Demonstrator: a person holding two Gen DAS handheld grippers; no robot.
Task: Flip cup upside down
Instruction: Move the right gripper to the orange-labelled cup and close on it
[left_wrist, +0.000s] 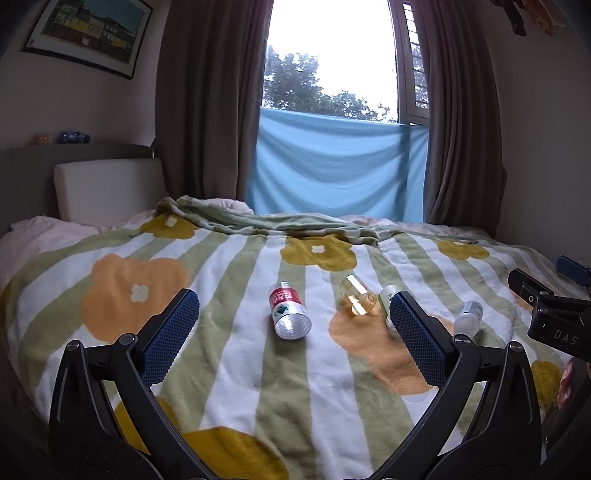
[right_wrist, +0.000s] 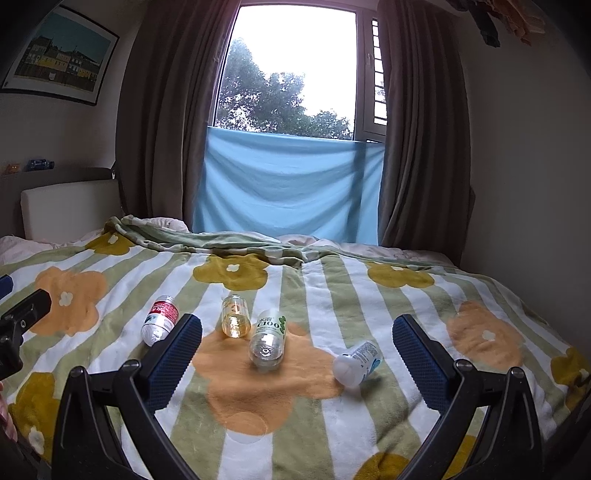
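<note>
Four small bottles lie on their sides on a flowered blanket (right_wrist: 332, 295); no cup shows. A red-labelled clear bottle (left_wrist: 288, 310) (right_wrist: 159, 319) is leftmost. A yellowish bottle (left_wrist: 356, 295) (right_wrist: 234, 315) lies beside it. A green-labelled clear bottle (right_wrist: 267, 339) lies in the middle, partly hidden behind a finger in the left wrist view (left_wrist: 386, 301). A white bottle (right_wrist: 358, 362) (left_wrist: 468, 314) lies at the right. My left gripper (left_wrist: 295, 328) is open and empty before the red bottle. My right gripper (right_wrist: 297, 350) is open and empty, with the green-labelled and white bottles between its fingers' lines.
The bed runs to a window with brown curtains (right_wrist: 424, 147) and a blue cloth (right_wrist: 288, 184). A white headboard cushion (left_wrist: 107, 188) stands at the back left. The right gripper's body (left_wrist: 546, 314) shows at the left view's right edge. The blanket bunches at the far edge (left_wrist: 258, 218).
</note>
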